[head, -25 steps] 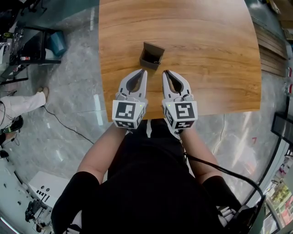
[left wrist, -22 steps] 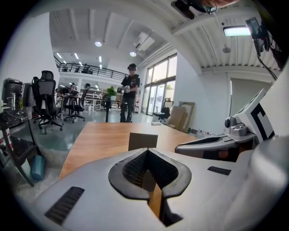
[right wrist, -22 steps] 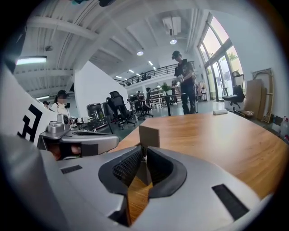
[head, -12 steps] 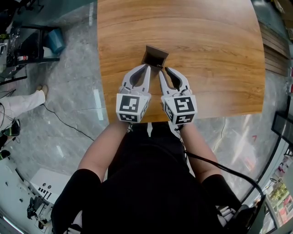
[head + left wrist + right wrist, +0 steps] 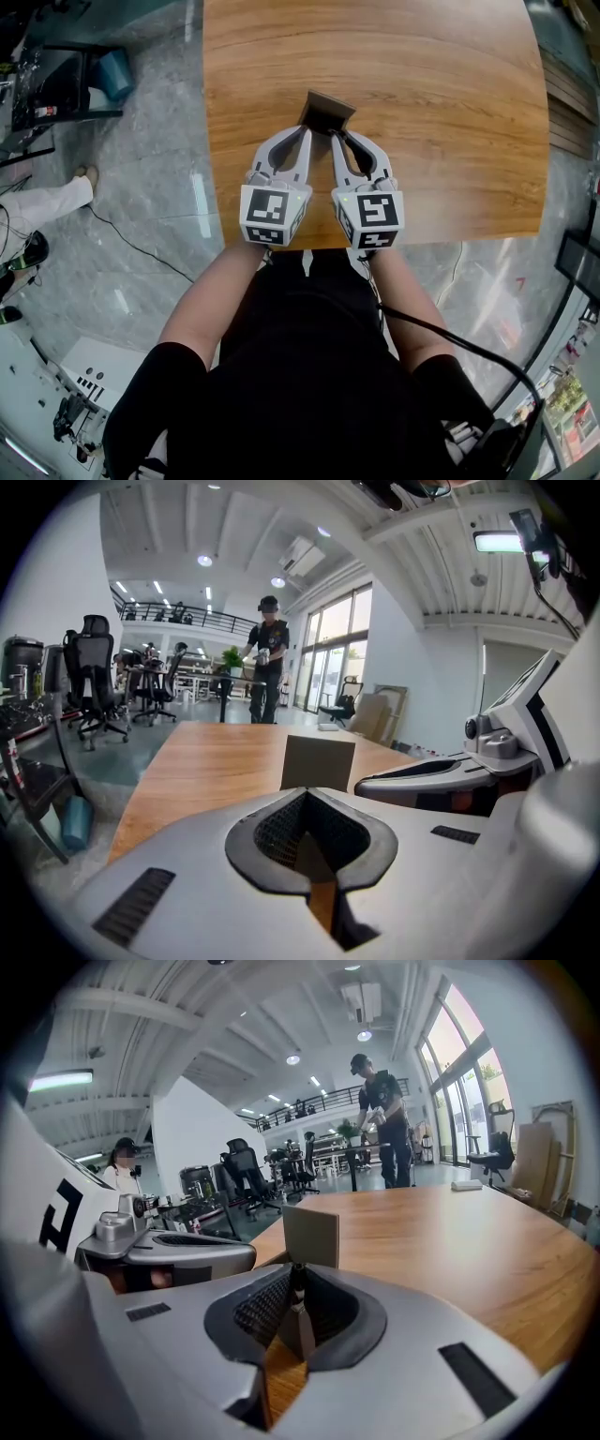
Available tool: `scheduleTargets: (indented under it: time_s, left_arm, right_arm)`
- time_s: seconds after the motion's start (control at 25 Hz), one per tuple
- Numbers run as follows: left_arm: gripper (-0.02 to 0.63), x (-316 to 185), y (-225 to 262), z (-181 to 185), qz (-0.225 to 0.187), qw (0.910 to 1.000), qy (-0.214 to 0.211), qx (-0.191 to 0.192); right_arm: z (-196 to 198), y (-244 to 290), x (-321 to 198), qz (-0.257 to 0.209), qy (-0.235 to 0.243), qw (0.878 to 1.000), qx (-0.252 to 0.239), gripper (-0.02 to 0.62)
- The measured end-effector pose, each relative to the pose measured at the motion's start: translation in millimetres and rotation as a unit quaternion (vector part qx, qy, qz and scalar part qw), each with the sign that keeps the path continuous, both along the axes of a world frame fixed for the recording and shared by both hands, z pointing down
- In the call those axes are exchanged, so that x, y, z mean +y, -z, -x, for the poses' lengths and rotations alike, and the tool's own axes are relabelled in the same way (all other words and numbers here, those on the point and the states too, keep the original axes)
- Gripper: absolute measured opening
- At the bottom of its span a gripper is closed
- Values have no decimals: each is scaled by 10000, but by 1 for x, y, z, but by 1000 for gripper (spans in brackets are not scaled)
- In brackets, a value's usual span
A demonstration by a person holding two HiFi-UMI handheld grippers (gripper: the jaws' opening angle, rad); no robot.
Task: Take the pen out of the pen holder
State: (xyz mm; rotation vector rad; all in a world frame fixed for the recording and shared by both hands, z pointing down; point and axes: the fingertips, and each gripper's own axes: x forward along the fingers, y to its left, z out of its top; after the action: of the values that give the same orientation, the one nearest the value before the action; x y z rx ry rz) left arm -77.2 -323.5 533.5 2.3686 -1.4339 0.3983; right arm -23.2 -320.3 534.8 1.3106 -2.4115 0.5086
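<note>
Wood-grain table (image 5: 450, 112) lies under both your tools. Your right gripper (image 5: 338, 138) has its jaws closed on the dark, slim pen (image 5: 296, 1284), which is pinched right at the tips and runs back between the pads toward the camera. Just beyond those tips stands the brown pen holder (image 5: 327, 110); whether the pen's far end is inside it cannot be made out. Your left gripper (image 5: 305, 134) sits just beside the right one, jaws pressed together on nothing, with the holder straight ahead of its tips
</note>
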Motion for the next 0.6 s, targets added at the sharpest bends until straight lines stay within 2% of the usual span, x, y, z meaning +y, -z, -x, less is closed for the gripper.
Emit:
scheduleTargets:
  time_s: [0.32, 0.6]
  left_arm:
    - [0, -3, 9, 1, -90, 9999, 14, -51]
    - [0, 2, 32, 1, -209, 9997, 29, -87]
  right_arm:
    - [-7, 42, 1, -270, -36, 9994, -196, 34]
    - [-14, 116, 13, -683, -47, 9969, -380, 34]
